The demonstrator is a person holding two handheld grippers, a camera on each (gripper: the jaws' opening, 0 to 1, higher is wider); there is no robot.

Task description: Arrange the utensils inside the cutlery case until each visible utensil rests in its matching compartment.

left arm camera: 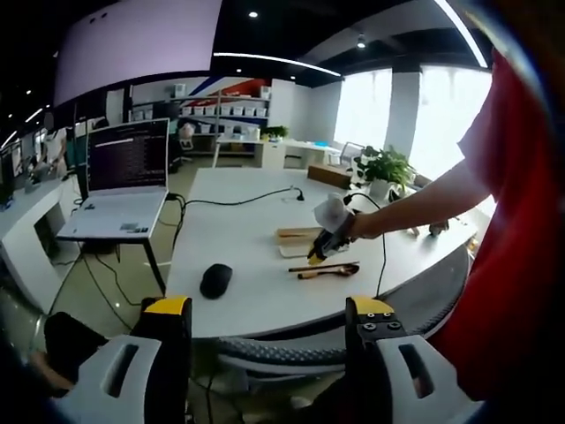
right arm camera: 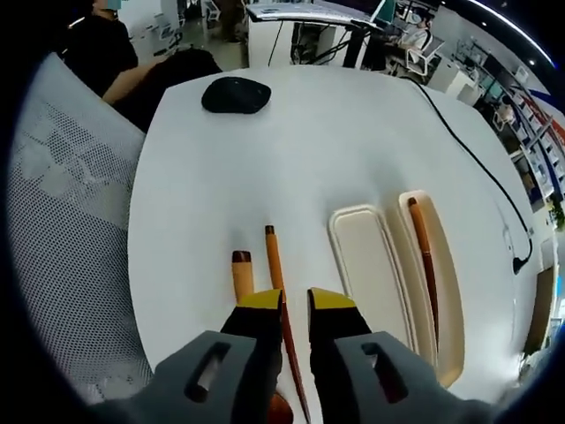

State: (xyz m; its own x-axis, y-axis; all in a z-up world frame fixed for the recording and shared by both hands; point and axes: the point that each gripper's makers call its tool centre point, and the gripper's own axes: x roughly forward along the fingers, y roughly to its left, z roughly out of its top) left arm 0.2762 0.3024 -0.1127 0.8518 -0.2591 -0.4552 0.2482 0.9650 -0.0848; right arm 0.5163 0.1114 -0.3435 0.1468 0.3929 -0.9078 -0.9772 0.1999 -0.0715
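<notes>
The cream cutlery case [right arm camera: 366,265] lies on the white table [right arm camera: 335,141], just right of my right gripper [right arm camera: 297,302]. Its wide compartment is bare; the narrow one beside it holds a brown chopstick [right arm camera: 424,256]. A second chopstick [right arm camera: 275,265] lies on the table and runs between my right jaws, which stand narrowly apart around it. A wooden spoon [right arm camera: 241,269] lies just left of it. In the left gripper view, my left gripper [left arm camera: 269,309] is open and bare, well back from the table, facing the case [left arm camera: 298,238], the loose utensils [left arm camera: 322,268] and the right gripper [left arm camera: 331,240].
A black mouse [right arm camera: 236,94] [left arm camera: 215,280] sits on the table. A black cable [right arm camera: 477,150] runs past the case. A mesh chair back [left arm camera: 353,340] stands between my left gripper and the table. A laptop [left arm camera: 124,190] sits at left, a potted plant [left arm camera: 384,168] far right.
</notes>
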